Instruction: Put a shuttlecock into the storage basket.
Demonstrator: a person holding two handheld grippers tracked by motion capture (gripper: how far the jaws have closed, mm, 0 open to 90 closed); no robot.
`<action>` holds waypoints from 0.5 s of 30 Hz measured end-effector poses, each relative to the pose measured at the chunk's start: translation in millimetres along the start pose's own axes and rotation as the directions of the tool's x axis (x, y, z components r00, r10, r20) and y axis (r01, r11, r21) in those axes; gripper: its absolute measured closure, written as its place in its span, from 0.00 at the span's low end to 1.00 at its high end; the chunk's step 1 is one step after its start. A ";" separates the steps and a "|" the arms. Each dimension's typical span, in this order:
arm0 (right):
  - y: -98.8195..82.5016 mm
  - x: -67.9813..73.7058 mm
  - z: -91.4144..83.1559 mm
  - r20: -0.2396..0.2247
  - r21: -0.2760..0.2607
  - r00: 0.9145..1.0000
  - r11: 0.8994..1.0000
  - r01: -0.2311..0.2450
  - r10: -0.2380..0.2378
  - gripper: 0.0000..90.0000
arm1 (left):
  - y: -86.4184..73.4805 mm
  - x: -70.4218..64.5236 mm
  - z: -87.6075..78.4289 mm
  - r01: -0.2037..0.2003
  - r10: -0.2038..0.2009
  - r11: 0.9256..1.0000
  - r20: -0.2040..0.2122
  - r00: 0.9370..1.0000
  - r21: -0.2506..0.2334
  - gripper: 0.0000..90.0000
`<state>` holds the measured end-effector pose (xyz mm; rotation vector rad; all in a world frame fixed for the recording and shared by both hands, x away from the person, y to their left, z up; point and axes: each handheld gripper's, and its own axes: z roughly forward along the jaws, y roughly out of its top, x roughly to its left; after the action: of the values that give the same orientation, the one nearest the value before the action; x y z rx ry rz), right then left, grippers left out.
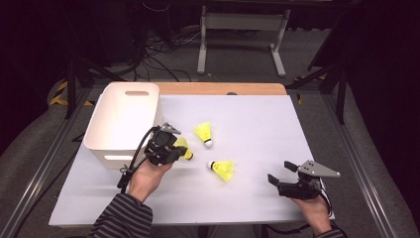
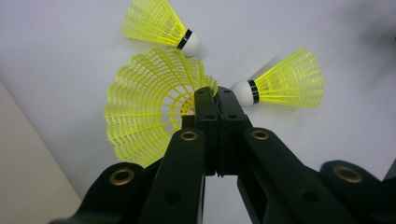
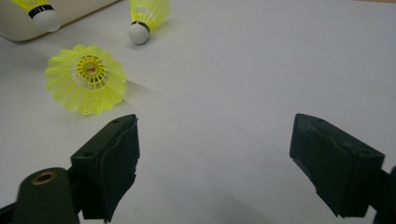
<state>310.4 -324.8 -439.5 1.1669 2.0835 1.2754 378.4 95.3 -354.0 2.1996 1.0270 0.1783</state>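
Jaws of the left gripper pinch a yellow plastic-mesh shuttlecock at its skirt rim; right gripper, at four o'clock on the table, gapes wide.

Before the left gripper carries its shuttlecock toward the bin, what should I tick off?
1. left gripper shut on the held shuttlecock's skirt edge: ok.
2. Grip secure enough for a lift: cannot tell.
3. white bin upright, open, beside the left hand: ok.
4. Two loose shuttlecocks lying apart from the held one: ok.
5. right gripper open, holding nothing: ok.
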 end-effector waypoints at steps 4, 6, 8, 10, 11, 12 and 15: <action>0.0 -0.1 -0.2 0.000 0.000 1.000 1.000 -0.004 0.004 0.18 | 0.9 0.3 -3.2 0.001 -0.001 1.000 0.009 1.000 -0.001 1.00; 0.0 0.1 0.2 0.000 0.000 1.000 1.000 -0.003 0.003 0.18 | 1.5 0.4 -3.9 0.003 -0.003 1.000 0.011 1.000 -0.002 1.00; 0.0 0.0 0.1 0.000 0.001 1.000 1.000 -0.002 0.002 0.18 | 2.1 0.7 -4.5 0.000 0.000 1.000 0.011 1.000 -0.004 1.00; 0.0 -0.1 -0.2 0.000 0.000 1.000 1.000 -0.004 0.004 0.18 | 2.3 0.5 -5.0 0.001 -0.001 1.000 0.017 1.000 -0.005 1.00; 0.0 -0.1 -0.2 0.000 0.000 1.000 1.000 -0.005 0.005 0.18 | 2.4 0.4 -5.4 0.000 0.000 1.000 0.019 1.000 -0.004 1.00; 0.0 0.0 -0.2 0.000 0.000 1.000 1.000 -0.005 0.005 0.18 | 2.4 0.3 -5.7 -0.002 0.003 1.000 0.021 1.000 -0.004 1.00; 0.0 0.3 0.2 0.001 0.001 1.000 1.000 -0.002 0.002 0.18 | 2.8 0.6 -8.0 -0.007 0.007 1.000 0.021 1.000 -0.002 1.00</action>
<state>310.4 -324.5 -439.6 1.1697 2.0830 1.2749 377.4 98.7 -346.3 2.1987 1.0073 0.1588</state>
